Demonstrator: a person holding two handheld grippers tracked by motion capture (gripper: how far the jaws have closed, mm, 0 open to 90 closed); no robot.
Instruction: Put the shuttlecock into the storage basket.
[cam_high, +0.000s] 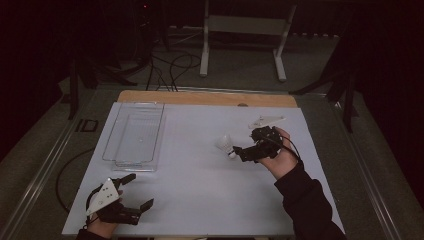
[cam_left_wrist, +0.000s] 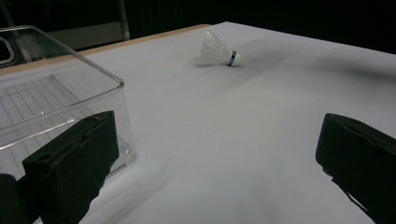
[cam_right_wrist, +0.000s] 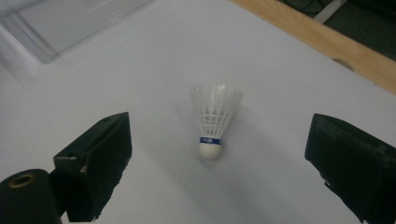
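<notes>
A white shuttlecock (cam_high: 226, 145) with a blue band lies on its side on the white table sheet (cam_high: 200, 185), right of centre. My right gripper (cam_high: 244, 143) is open just right of it, jaws pointing at it. In the right gripper view the shuttlecock (cam_right_wrist: 212, 119) lies ahead of the open right gripper (cam_right_wrist: 217, 133), cork nearest, untouched. My left gripper (cam_high: 138, 191) rests open at the front left corner, holding nothing. From the left gripper (cam_left_wrist: 215, 128) the shuttlecock (cam_left_wrist: 219, 51) lies far off.
An empty clear plastic bin (cam_high: 133, 104) stands at the back left of the sheet; its near corner (cam_left_wrist: 119, 86) is close to my left jaw. A wooden table edge (cam_high: 210, 97) runs along the back. A white frame stand (cam_high: 205, 45) is on the floor beyond.
</notes>
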